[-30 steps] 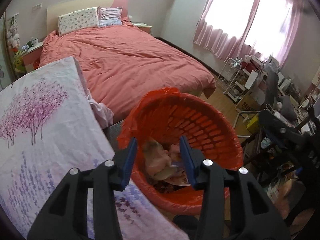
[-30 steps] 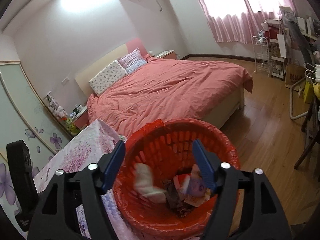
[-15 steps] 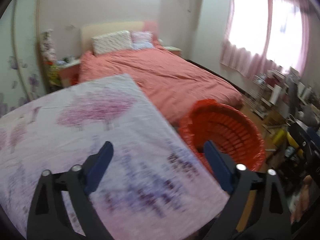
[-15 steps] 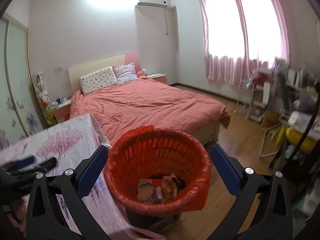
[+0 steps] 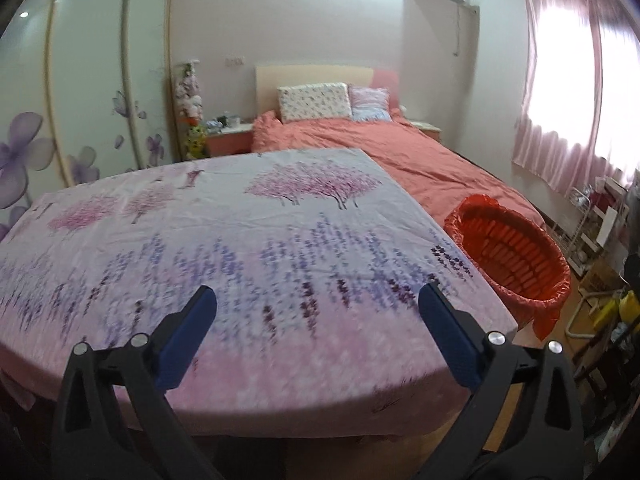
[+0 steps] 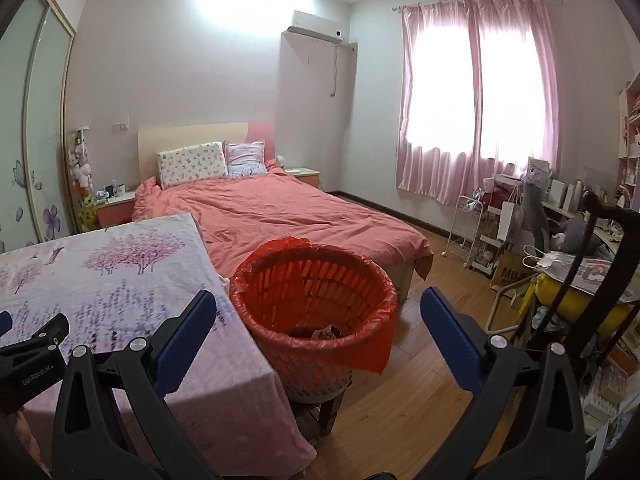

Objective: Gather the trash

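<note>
Left gripper (image 5: 316, 308) and right gripper (image 6: 318, 308), jaws just opened wide, empty. Trash (image 6: 326, 334) lies in the bin (image 6: 316, 292); table (image 5: 240, 240) beside it bare: collection apparently complete.

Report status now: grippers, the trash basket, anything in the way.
Left gripper and right gripper open, empty. Trash in red basket. Nothing blocking.

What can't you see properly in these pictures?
- Trash in the red basket: right wrist view, the front rim hides most of it; left wrist view, the rim hides all.
- Tablecloth near edge: left wrist view, blurred.
- Items on the nightstand: too small to name.
- Desk clutter: cut off by the right edge.
</note>
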Demonstrator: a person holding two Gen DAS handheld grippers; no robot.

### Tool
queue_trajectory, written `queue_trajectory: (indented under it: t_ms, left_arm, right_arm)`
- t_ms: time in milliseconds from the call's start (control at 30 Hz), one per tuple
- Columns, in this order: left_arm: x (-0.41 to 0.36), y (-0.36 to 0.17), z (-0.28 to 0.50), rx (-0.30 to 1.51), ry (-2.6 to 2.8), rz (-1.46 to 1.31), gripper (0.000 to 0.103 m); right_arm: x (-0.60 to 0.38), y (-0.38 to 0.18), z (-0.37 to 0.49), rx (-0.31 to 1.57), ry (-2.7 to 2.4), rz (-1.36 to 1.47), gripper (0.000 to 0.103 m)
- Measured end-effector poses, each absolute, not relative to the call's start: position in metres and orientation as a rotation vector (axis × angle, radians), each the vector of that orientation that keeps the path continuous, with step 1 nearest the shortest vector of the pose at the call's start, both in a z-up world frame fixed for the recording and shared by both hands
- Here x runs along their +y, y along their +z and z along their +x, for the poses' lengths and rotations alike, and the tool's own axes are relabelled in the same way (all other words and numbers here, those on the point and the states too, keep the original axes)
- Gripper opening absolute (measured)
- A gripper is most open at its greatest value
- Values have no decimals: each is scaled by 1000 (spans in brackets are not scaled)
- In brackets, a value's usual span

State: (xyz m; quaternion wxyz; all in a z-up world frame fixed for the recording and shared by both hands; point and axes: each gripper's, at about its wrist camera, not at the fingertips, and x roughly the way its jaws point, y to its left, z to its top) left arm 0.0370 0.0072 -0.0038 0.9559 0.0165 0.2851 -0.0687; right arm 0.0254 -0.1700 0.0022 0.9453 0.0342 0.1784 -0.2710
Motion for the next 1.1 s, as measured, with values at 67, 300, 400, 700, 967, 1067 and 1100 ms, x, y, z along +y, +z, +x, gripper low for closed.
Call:
queue_trajectory:
  t_ms: [67, 300, 400, 700, 967, 1067, 1100]
  left_arm:
    - [10, -1, 24, 547, -124, 35, 99]
    - [12, 5, -5, 511, -124, 20, 99]
    - [13, 8, -10, 503, -122, 15, 99]
    - [14, 5, -15, 520, -121, 3, 99]
    - [11, 3, -17, 528, -123, 3, 99]
    - [11, 2, -17, 534, -123, 0, 99]
    - [11, 1, -17, 538, -123, -1, 99]
  right_arm:
    - [-168, 1, 24, 366, -546, 75, 101]
    - [-169, -1, 15, 408, -579, 102, 101]
    - [-169, -3, 14, 439, -571, 126, 101]
    - [-166, -18, 7, 489, -573, 135, 101]
    - [-169, -21, 4, 505, -564, 148, 101]
    - [-170, -22, 5, 511, -558, 149, 101]
    - [-170, -22, 5, 513, -557, 149, 101]
